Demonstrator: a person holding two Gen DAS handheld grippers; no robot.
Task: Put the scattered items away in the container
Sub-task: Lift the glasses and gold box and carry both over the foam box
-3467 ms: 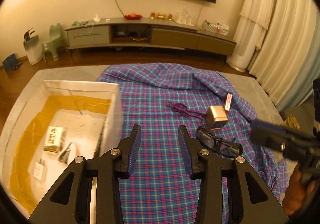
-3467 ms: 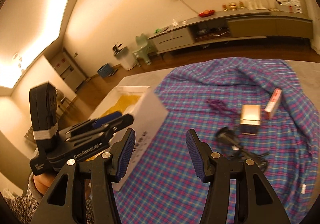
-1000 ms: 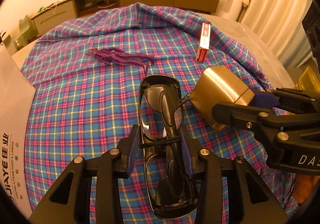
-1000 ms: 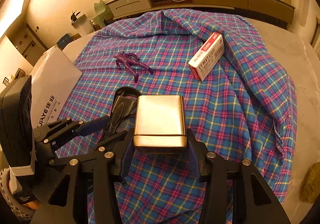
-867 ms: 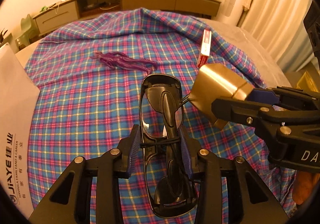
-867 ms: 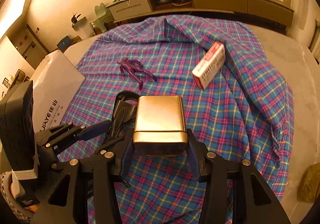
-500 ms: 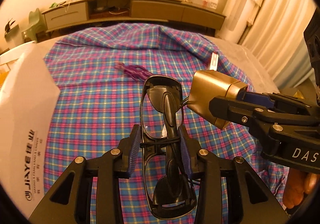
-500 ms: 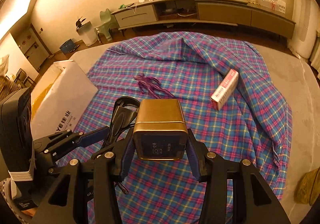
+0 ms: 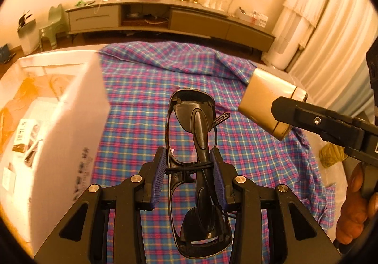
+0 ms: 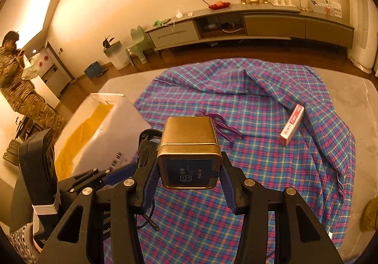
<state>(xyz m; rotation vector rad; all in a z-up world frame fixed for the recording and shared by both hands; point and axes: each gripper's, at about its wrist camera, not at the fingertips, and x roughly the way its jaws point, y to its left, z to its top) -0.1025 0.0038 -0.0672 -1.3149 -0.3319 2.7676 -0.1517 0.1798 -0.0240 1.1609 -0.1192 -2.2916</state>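
Both loads lifted off plaid cloth (image 9: 259, 150) since 3.5 s ago, swung toward white box (image 9: 70, 122). Left gripper (image 9: 190, 169) clamped on folded black glasses (image 9: 196, 136); right gripper (image 10: 189, 183) clamped on gold tin (image 10: 189, 146). Risk: thin frame twists loose, tin clips glasses during drop.

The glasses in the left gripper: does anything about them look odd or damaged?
Yes. The glasses are folded, but one thin metal piece sticks out sideways near the top, as if bent or loose. A dark cord is wound around the frame between the jaws. I cannot tell if anything is broken.

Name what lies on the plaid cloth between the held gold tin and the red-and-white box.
In the right wrist view, a purple tasselled item lies between the gold tin and the red-and-white box.
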